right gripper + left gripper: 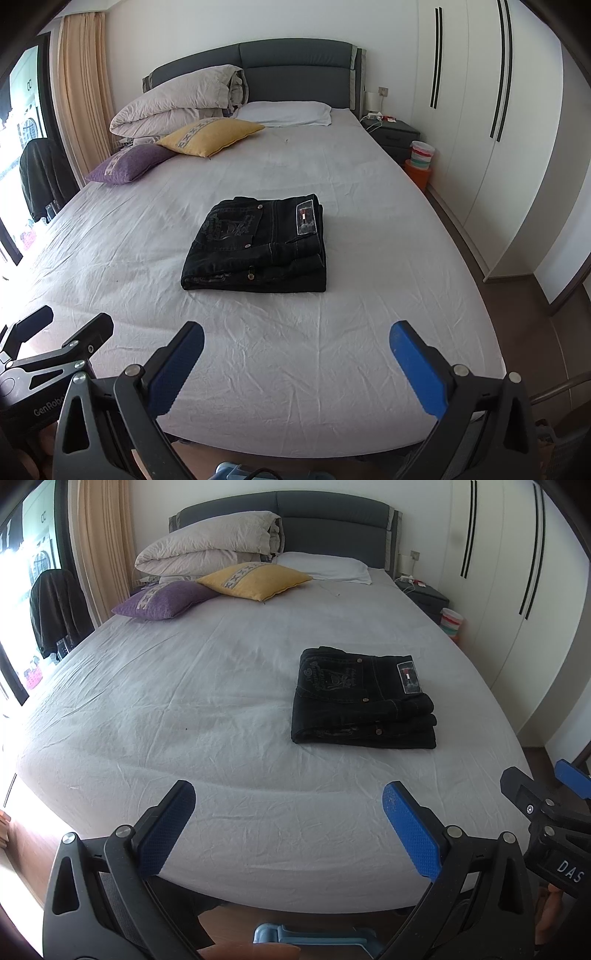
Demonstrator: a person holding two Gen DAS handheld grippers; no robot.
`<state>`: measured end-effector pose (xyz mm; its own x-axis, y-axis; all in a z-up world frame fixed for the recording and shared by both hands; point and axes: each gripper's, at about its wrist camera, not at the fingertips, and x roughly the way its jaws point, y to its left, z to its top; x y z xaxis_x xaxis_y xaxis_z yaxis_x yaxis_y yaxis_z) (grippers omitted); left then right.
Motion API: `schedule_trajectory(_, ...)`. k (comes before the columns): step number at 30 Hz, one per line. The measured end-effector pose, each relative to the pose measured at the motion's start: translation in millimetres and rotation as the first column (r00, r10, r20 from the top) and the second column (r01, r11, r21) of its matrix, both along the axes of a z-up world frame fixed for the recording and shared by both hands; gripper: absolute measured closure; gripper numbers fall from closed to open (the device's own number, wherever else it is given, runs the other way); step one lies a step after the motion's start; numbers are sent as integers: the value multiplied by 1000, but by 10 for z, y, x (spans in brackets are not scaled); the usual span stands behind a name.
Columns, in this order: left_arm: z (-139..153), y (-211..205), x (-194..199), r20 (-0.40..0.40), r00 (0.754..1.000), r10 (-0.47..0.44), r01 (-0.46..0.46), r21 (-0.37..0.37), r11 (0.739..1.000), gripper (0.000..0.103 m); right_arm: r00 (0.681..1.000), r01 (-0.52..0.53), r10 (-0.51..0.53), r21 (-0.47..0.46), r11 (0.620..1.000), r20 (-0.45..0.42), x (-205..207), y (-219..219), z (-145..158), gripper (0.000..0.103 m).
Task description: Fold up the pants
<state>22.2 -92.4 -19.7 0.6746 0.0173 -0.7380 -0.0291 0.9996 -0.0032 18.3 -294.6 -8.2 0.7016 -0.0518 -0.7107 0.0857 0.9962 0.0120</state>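
1. Black denim pants (pixel 255 245) are seen folded into a compact stack, lying flat on the grey sheet of the bed (pixel 332 350), toward the foot end and near the middle.
2. The left gripper (pixel 288 812) is held above the foot edge of the bed with its jaws spread wide, nothing between them.
3. The right gripper (pixel 295 354) is likewise held released and empty, well apart from the pants.
4. A yellow cushion (pixel 210 136) and a purple cushion (pixel 129 168) are placed near the headboard, beside a folded duvet (pixel 177 101).
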Motion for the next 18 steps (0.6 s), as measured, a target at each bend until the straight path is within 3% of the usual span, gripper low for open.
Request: schedule_trajectory(18,-3,0,-3,0,1000,0,0,-1,1000,0,1000,-1,1,3,1000,-2,-18,11,-28,0)
